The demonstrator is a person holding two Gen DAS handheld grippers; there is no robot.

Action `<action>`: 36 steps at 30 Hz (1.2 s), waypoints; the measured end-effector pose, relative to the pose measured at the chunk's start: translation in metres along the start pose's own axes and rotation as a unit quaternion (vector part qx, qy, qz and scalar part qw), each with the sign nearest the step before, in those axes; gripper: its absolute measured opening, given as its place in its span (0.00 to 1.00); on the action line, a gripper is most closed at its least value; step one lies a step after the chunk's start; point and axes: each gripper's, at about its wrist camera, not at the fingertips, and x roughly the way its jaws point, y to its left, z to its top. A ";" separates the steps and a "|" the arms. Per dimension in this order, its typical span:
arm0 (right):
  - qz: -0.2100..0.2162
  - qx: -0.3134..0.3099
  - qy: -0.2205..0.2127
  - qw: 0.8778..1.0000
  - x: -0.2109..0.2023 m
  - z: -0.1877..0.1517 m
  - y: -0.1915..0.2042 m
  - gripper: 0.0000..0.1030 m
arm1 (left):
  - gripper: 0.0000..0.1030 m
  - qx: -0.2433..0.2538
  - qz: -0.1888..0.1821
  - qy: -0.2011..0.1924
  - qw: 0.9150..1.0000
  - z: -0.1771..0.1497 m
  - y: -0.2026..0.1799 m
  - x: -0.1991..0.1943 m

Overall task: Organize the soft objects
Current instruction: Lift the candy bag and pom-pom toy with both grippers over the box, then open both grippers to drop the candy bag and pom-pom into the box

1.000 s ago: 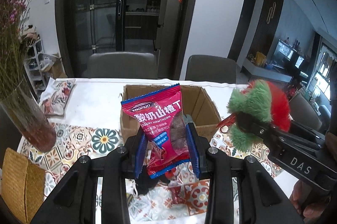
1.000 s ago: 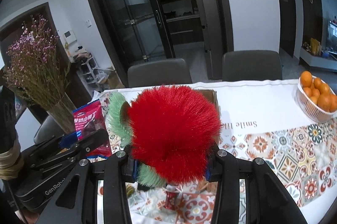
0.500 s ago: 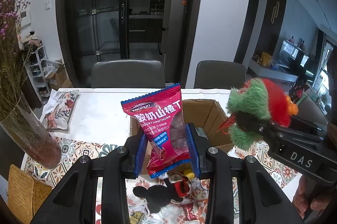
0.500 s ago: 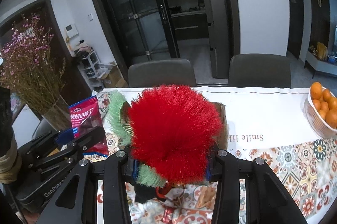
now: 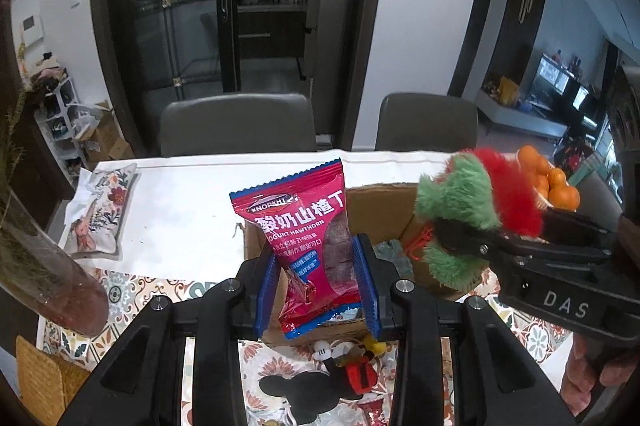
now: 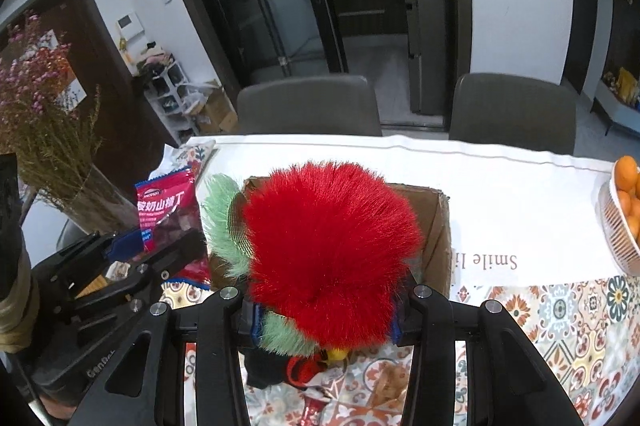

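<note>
The left gripper [image 5: 316, 290] has its fingers clamped on a red snack packet [image 5: 308, 246], held upright above the cardboard box [image 5: 384, 193]. The right gripper [image 6: 324, 318] has its fingers clamped on a red-and-green fluffy toy [image 6: 332, 246], over the same box on the tabletop [image 6: 520, 193].

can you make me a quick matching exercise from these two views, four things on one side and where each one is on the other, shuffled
Things:
1. red snack packet
2. red and green fluffy toy
3. Mickey Mouse plush
4. oranges

Places:
A. lying on the patterned tablecloth, in front of the cardboard box
B. clamped in the right gripper
C. piled in a white basket at the table's right edge
D. clamped in the left gripper

Pairs: 1-D, 2-B, 3-A, 4-C
</note>
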 end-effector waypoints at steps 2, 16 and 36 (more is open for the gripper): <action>0.001 0.003 0.016 1.000 0.010 0.004 -0.004 0.43 | 0.35 0.004 -0.004 0.012 1.000 0.003 0.000 0.009; 0.000 0.036 0.077 0.996 0.061 0.015 -0.022 0.52 | 0.35 0.030 -0.002 0.083 0.996 0.008 -0.003 0.061; -0.058 0.016 0.004 0.998 0.007 0.003 -0.006 0.75 | 0.50 0.036 0.063 0.045 0.996 -0.001 0.000 0.013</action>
